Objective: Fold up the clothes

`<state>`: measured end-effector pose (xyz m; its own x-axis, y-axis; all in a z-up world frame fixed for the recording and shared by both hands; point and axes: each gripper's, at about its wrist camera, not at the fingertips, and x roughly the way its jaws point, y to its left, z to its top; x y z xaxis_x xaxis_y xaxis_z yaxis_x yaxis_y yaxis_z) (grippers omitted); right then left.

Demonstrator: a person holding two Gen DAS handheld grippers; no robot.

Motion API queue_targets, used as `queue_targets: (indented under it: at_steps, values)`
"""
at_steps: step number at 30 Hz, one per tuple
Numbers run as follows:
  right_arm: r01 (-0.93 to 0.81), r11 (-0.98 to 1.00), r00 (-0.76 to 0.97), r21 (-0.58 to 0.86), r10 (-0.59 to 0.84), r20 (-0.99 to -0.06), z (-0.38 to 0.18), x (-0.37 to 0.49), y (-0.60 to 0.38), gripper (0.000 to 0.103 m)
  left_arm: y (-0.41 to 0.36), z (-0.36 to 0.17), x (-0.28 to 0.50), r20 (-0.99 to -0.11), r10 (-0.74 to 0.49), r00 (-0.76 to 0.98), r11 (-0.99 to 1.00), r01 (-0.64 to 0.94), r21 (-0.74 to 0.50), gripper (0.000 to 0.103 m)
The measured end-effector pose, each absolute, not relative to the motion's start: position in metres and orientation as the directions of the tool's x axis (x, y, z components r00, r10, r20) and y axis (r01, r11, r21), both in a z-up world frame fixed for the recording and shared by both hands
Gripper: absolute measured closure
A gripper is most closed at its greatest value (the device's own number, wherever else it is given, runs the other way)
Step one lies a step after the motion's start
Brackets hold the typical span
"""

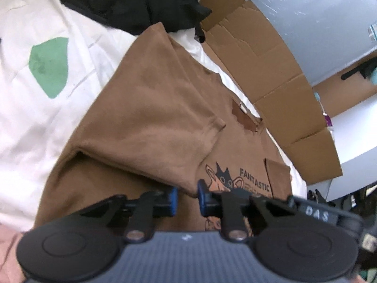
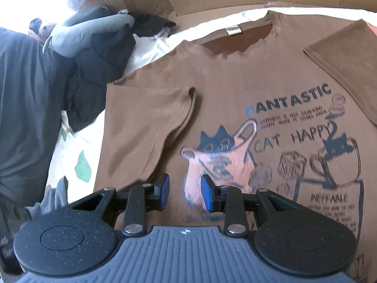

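Note:
A brown T-shirt (image 1: 146, 108) with a cat print and the word FANTASTIC lies front up on a white bed cover (image 1: 35, 108). One side with its sleeve (image 1: 150, 127) is folded in over the chest. My left gripper (image 1: 187, 198) is low over the bottom corner of that folded flap. Its blue pads stand a narrow gap apart with the flap's edge between them, and no pinch shows. In the right wrist view the same T-shirt (image 2: 235, 75) is spread out. My right gripper (image 2: 185, 191) hangs open above the cat print (image 2: 212, 155), holding nothing.
Flattened cardboard (image 1: 271, 70) runs along the far side of the bed. A heap of black clothes (image 1: 132, 2) lies beyond the shirt's hem. In the right wrist view dark garments (image 2: 99, 66) and a grey one (image 2: 89, 33) are piled at the left.

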<state>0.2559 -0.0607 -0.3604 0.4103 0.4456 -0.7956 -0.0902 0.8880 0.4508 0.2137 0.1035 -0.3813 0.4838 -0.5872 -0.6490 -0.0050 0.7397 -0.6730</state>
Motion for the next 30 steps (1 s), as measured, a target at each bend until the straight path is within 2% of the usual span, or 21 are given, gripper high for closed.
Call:
queue_targets:
  at_steps: [5, 7, 8, 11, 12, 16, 18, 20, 22, 24, 30]
  values:
    - [-0.082, 0.873, 0.427, 0.48, 0.466, -0.775, -0.363, 0.273, -0.059, 0.072, 0.112, -0.379, 0.212, -0.63, -0.61, 0.481, 0.706, -0.031, -0.707, 0.087]
    - [-0.094, 0.873, 0.425, 0.478, 0.469, -0.774, -0.365, 0.283, -0.056, 0.072, 0.114, -0.38, 0.214, -0.634, -0.61, 0.475, 0.702, -0.046, -0.711, 0.084]
    - [-0.099, 0.873, 0.424, 0.477, 0.471, -0.774, -0.366, 0.288, -0.055, 0.072, 0.115, -0.381, 0.214, -0.636, -0.611, 0.472, 0.699, -0.055, -0.713, 0.081]
    - [-0.105, 0.873, 0.414, 0.477, 0.474, -0.777, -0.371, 0.302, -0.054, 0.072, 0.116, -0.384, 0.213, -0.635, -0.612, 0.472, 0.686, -0.083, -0.722, 0.059]
    - [-0.111, 0.875, 0.41, 0.471, 0.472, -0.78, -0.373, 0.305, -0.054, 0.072, 0.116, -0.385, 0.212, -0.63, -0.613, 0.477, 0.679, -0.089, -0.728, 0.058]
    - [-0.125, 0.884, 0.401, 0.451, 0.461, -0.792, -0.379, 0.316, -0.057, 0.072, 0.116, -0.391, 0.21, -0.627, -0.62, 0.473, 0.662, -0.116, -0.741, 0.063]
    - [-0.115, 0.88, 0.405, 0.46, 0.464, -0.788, -0.381, 0.317, -0.058, 0.072, 0.114, -0.396, 0.21, -0.66, -0.604, 0.447, 0.688, -0.125, -0.715, 0.093]
    - [-0.11, 0.878, 0.409, 0.467, 0.468, -0.784, -0.382, 0.316, -0.059, 0.072, 0.113, -0.399, 0.21, -0.693, -0.587, 0.419, 0.715, -0.134, -0.686, 0.093]
    - [-0.128, 0.875, 0.411, 0.467, 0.475, -0.778, -0.382, 0.313, -0.055, 0.072, 0.114, -0.398, 0.207, -0.701, -0.586, 0.407, 0.72, -0.135, -0.681, 0.089]
    - [-0.137, 0.873, 0.415, 0.469, 0.48, -0.773, -0.381, 0.31, -0.052, 0.072, 0.115, -0.392, 0.203, -0.71, -0.58, 0.4, 0.734, -0.121, -0.668, 0.081]
    - [-0.173, 0.864, 0.413, 0.473, 0.499, -0.762, -0.371, 0.304, -0.049, 0.072, 0.13, -0.362, 0.195, -0.719, -0.524, 0.456, 0.793, -0.047, -0.608, 0.075]
